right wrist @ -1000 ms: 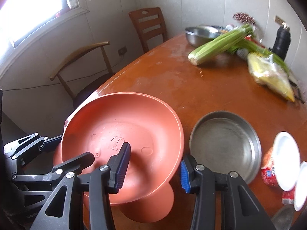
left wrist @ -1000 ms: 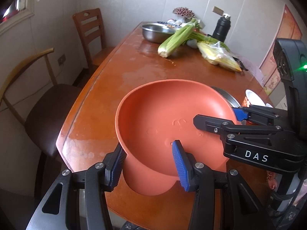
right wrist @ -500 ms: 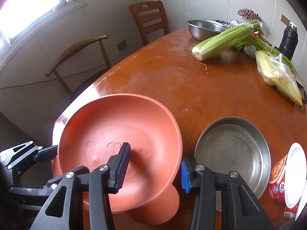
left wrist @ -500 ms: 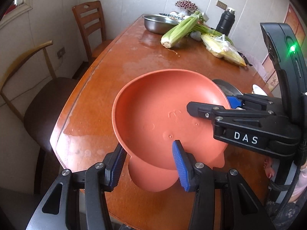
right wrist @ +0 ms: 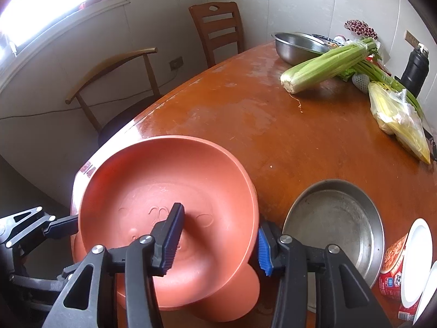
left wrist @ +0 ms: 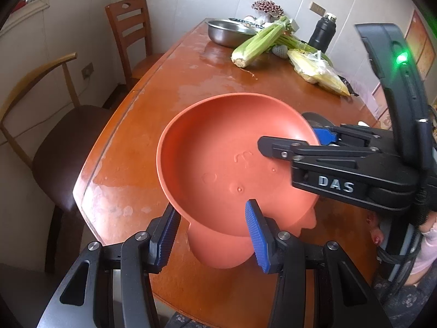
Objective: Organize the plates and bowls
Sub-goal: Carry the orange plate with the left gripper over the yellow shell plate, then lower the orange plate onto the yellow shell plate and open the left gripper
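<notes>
An orange plastic bowl (left wrist: 218, 158) (right wrist: 164, 191) hangs tilted just above the near left corner of the wooden table (right wrist: 245, 114); a rounded orange lobe sticks out below its rim. My left gripper (left wrist: 210, 210) is shut on its near rim, one pad outside and one inside. My right gripper (right wrist: 220, 220) straddles the right rim, its left finger inside the bowl and its right pad against the outer wall. Its jaws are opening, with the bowl wall still between them. In the left wrist view the right gripper (left wrist: 289, 136) reaches in from the right.
A flat steel pan (right wrist: 333, 224) lies right of the bowl, with lidded cups (right wrist: 401, 259) beyond it. At the far end are a steel bowl (right wrist: 295, 46), celery (right wrist: 327, 65), a yellow bag (right wrist: 398, 120) and a black flask (right wrist: 416, 68). Two chairs (right wrist: 215, 30) (right wrist: 114, 82) stand along the left side.
Both grippers and the orange bowl have sunk a little toward the table's near left corner. The right jaws stand slightly wider. Both still straddle the rim.
</notes>
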A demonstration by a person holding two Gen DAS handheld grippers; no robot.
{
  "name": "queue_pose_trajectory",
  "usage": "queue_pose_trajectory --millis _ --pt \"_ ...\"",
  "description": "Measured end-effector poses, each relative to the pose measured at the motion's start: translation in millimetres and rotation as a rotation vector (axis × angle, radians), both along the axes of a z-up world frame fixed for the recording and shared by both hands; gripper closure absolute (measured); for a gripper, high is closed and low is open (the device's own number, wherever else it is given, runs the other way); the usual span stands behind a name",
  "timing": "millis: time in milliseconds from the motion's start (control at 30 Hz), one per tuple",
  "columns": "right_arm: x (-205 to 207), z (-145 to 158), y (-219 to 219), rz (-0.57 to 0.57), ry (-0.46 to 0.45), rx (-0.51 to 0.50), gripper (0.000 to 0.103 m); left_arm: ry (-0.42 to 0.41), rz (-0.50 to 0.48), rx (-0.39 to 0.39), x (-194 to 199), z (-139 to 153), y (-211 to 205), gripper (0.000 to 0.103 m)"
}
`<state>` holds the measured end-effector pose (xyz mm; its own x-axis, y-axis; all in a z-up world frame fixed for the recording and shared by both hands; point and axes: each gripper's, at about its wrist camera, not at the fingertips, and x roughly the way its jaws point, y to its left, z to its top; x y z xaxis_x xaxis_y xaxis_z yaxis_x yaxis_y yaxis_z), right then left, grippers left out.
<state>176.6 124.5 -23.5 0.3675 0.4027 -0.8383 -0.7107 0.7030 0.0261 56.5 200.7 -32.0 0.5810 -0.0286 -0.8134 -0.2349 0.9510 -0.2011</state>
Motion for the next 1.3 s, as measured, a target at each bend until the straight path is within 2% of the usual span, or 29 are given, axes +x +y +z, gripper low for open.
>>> queue_pose_trajectory --millis 67,400,833,1300 --pt "-2.7 -1.6 2.2 0.003 -0.014 -0.025 0.052 -0.006 -0.005 -0.003 -3.4 1.3 -0.3 0.054" --pt "-6.5 -2.0 0.1 0.001 -0.022 -0.023 0.052 -0.039 0.022 0.006 -14.6 11.2 8.6 0.054" --pt "-15.8 -5.4 -7.2 -0.003 -0.019 -0.056 0.052 -0.018 0.033 -0.001 -4.1 3.6 15.9 0.054" --pt "-21.4 -0.1 -18.2 -0.018 -0.007 -0.009 0.052 -0.032 0.032 0.026 -0.3 13.2 11.4 0.053"
